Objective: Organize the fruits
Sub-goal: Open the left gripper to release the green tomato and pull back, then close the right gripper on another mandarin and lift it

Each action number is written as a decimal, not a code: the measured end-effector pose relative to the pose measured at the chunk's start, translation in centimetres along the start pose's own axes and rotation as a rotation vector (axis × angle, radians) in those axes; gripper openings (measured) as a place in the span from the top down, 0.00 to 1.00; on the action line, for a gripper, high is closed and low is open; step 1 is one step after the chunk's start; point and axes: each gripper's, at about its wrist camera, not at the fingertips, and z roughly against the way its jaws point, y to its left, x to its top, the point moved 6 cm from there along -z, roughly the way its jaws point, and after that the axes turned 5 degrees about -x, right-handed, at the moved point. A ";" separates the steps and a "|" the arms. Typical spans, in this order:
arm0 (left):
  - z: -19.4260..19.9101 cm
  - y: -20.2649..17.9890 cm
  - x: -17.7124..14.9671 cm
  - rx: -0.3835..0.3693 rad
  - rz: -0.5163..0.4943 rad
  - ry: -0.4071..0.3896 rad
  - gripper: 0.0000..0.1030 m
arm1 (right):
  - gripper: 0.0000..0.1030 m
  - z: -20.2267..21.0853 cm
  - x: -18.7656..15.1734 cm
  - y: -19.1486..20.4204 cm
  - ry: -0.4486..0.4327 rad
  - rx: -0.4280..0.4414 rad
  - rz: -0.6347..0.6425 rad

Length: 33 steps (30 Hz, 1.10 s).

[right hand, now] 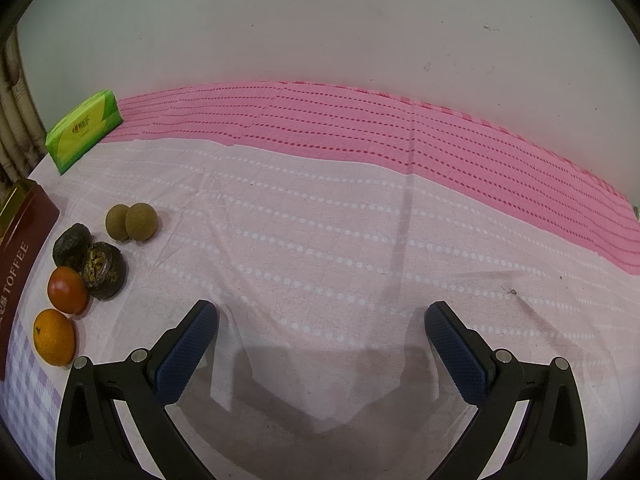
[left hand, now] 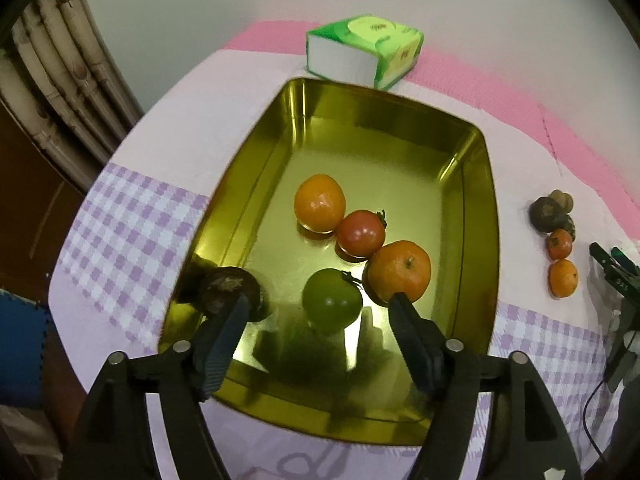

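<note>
A gold metal tray holds two oranges, a red tomato, a green tomato and a dark brown fruit. My left gripper is open above the tray's near end, the green tomato between its fingers, the left finger beside the dark fruit. On the cloth right of the tray lie an orange, a red tomato, two dark fruits and two brown round fruits. My right gripper is open and empty over bare cloth.
A green tissue pack lies behind the tray. The tray's maroon side reading TOFFEE shows at the left of the right wrist view. Pink and checked cloth covers the table; a wall stands behind. A curtain hangs at far left.
</note>
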 end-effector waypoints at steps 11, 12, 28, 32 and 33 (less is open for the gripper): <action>3.8 1.8 -0.5 0.023 0.044 -0.104 0.11 | 0.00 0.4 -0.7 0.0 0.039 -0.011 -0.017; 3.9 1.8 -0.4 0.027 0.048 -0.111 0.10 | 0.00 0.5 -0.8 0.0 0.041 -0.016 -0.026; 4.9 4.3 -1.1 0.062 0.125 -0.146 0.07 | 0.10 4.8 -2.6 7.0 0.045 0.043 0.027; 5.2 5.0 -1.1 0.075 0.148 -0.157 0.07 | 0.12 6.4 -2.4 10.5 0.022 0.106 0.088; 5.3 5.2 -1.1 0.077 0.156 -0.159 0.07 | 0.14 6.8 -2.4 11.7 0.018 0.124 0.107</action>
